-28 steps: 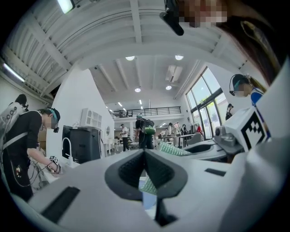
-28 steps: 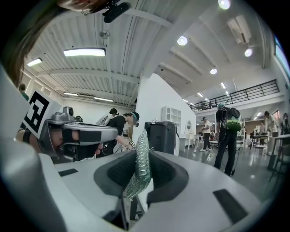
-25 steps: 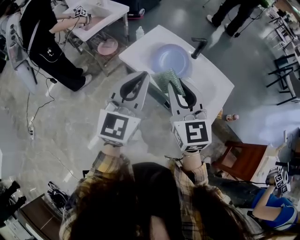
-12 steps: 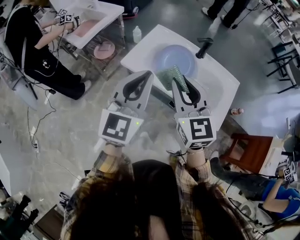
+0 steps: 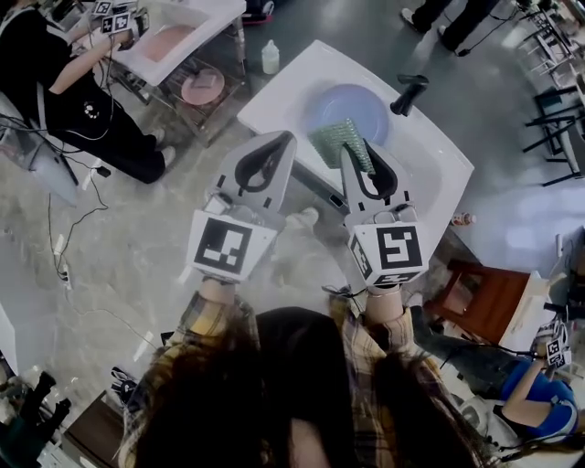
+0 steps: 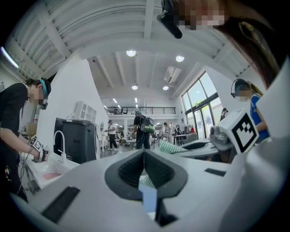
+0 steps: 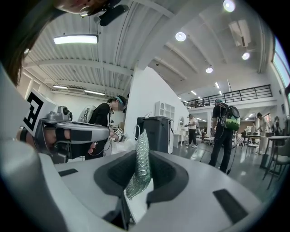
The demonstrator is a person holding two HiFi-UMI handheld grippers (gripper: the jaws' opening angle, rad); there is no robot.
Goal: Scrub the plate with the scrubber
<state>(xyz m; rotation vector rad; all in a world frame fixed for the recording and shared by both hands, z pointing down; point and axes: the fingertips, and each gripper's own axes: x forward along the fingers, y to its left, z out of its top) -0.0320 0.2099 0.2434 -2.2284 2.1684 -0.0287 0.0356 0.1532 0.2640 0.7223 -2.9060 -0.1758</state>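
Note:
A pale blue plate point(image 5: 352, 103) lies in the white sink point(image 5: 439, 160) ahead of me. My right gripper point(image 5: 348, 146) is shut on a green mesh scrubber point(image 5: 336, 140), which hangs over the sink's near rim by the plate's near edge. In the right gripper view the scrubber point(image 7: 139, 167) stands upright, pinched between the two pads. My left gripper point(image 5: 290, 136) is shut on nothing, beside the right one, just outside the sink's near-left rim. Its jaws point(image 6: 144, 152) meet with nothing between them. The plate is hidden in both gripper views.
A black faucet point(image 5: 409, 91) rises at the sink's far side. A person in black point(image 5: 64, 87) works at a second sink point(image 5: 215, 18) at the upper left, with a pink plate point(image 5: 203, 86) on the rack below. A bottle point(image 5: 270, 60) stands on the floor, a brown stool point(image 5: 475, 306) at the right.
Both grippers have moved forward side by side toward the sink. The scrubber, still held by the right one, now reaches the plate's near edge.

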